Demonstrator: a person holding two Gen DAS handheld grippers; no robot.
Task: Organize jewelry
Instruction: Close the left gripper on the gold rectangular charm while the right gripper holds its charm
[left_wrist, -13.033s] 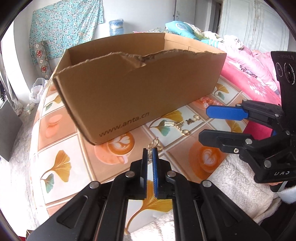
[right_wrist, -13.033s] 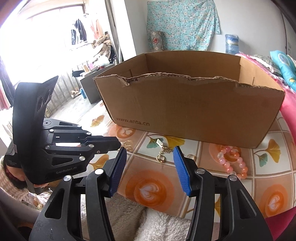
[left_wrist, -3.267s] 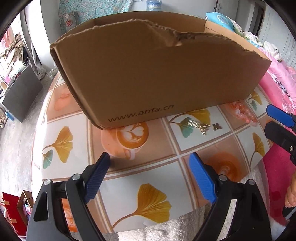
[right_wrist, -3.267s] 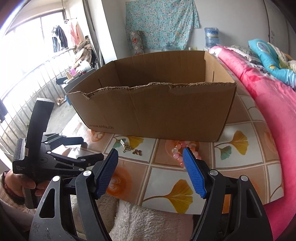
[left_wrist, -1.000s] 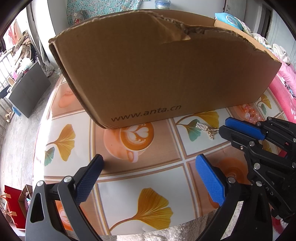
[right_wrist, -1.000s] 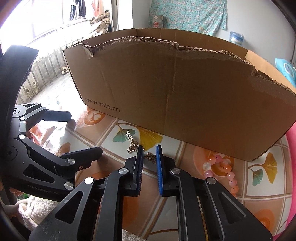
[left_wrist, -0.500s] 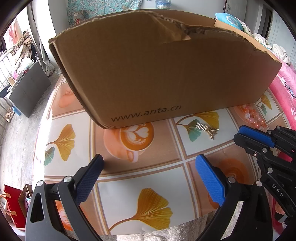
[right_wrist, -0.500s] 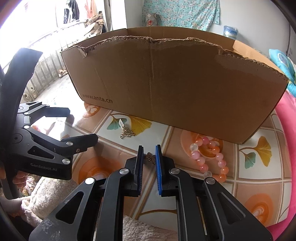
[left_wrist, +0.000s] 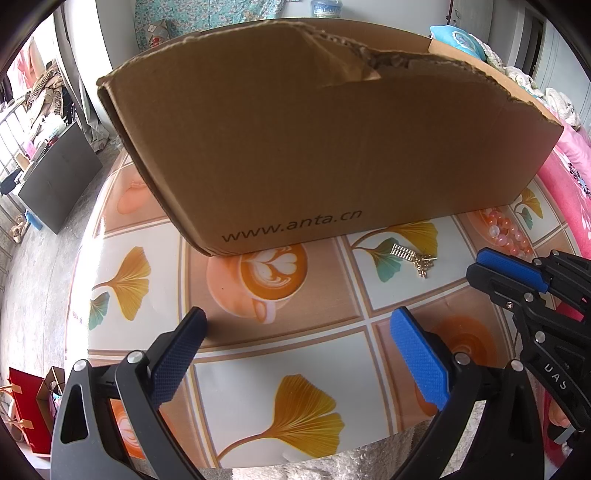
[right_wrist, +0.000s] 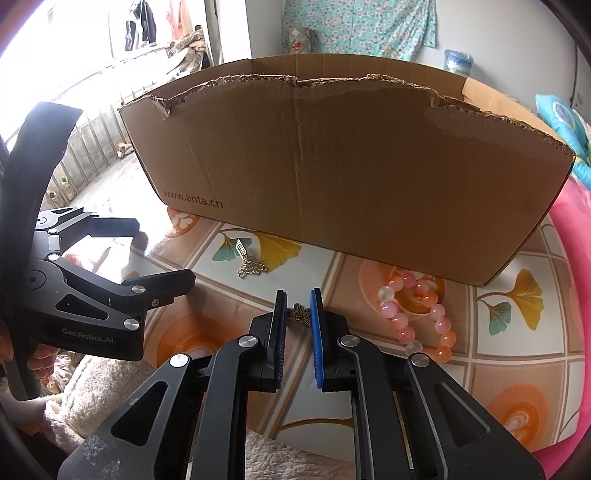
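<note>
One cardboard box (right_wrist: 351, 177) (contents hidden); right tool (right_wrist: 298, 306) pinching butterfly charm (right_wrist: 301, 315); left tool (left_wrist: 301, 345) wide.

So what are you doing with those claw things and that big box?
A person is tidying jewelry on the table into the box. The right claw is shut on a small butterfly charm. The left claw is open and empty. A gold chain and a pink bead bracelet lie outside the box.
</note>
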